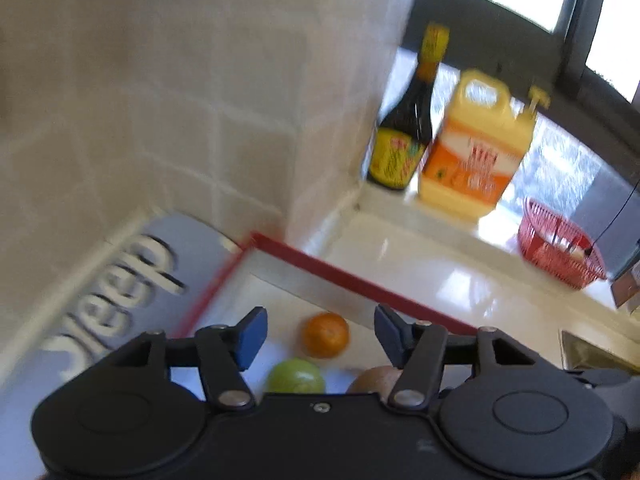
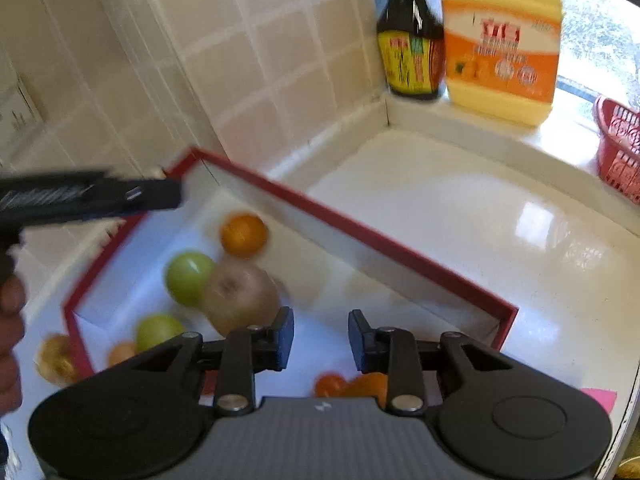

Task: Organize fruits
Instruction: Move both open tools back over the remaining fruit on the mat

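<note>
Right wrist view shows your right gripper (image 2: 321, 338) above the near side of the red-rimmed box (image 2: 360, 232), its jaws parted by a narrow gap with nothing between them and touching nothing. Inside the box, an orange (image 2: 243, 235) lies toward the far corner; a green fruit (image 2: 188, 278) touches a brown fruit (image 2: 240, 294) beside it, and a 2nd green fruit (image 2: 158, 330) sits closer to the near-left wall. 2 small orange fruits (image 2: 348, 386) lie just under your right gripper. Your left gripper (image 1: 320, 338) hangs over the same box with its jaws spread wider and empty, the orange visible between them but lying below on the box floor. Beyond the box's far corner, a dark sauce bottle (image 2: 412, 40) and a yellow jug (image 2: 500, 48) stand on the ledge behind the desk (image 2: 460, 216).
</note>
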`<state>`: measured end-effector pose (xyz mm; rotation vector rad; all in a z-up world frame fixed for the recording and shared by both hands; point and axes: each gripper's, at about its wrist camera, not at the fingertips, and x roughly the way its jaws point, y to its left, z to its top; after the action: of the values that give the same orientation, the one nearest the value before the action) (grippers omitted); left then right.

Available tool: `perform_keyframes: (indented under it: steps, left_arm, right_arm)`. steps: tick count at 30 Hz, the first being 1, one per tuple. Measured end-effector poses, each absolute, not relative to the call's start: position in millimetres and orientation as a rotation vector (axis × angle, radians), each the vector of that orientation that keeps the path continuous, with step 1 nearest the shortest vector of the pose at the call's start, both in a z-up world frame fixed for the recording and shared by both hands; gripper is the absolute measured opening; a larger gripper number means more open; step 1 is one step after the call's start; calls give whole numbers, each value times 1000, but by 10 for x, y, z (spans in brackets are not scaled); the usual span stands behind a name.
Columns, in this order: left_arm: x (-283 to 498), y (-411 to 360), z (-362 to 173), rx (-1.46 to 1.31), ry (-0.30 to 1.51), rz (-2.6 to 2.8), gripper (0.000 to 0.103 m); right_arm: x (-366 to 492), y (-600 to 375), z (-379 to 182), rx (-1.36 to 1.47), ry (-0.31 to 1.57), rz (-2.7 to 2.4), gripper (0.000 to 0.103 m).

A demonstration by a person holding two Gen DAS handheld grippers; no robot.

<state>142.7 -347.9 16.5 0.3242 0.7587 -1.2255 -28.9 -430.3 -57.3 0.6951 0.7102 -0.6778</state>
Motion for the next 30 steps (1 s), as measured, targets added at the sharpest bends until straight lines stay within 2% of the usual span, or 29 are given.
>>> perform_keyframes:
  steps: [7, 13, 20, 22, 30]
  left_arm:
    - [1756, -2354, 740, 199, 628, -1040, 74]
    - [2065, -1509, 777, 167, 637, -832, 76]
    - [2374, -1023, 228, 57, 788, -757, 80]
    - [2465, -1005, 17, 26, 848, -747, 80]
    - [2649, -1109, -573, -32, 983, -787, 80]
  right_arm:
    - [-95, -3874, -13, 616, 566, -534, 35]
    - [362, -3269, 274, 488, 536, -326, 39]
    - [930, -2579, 207, 391, 638, -142, 41]
    - [1047, -2470, 117, 360, 667, -122, 45]
    - [1371, -2285, -385, 306, 784, -131, 49]
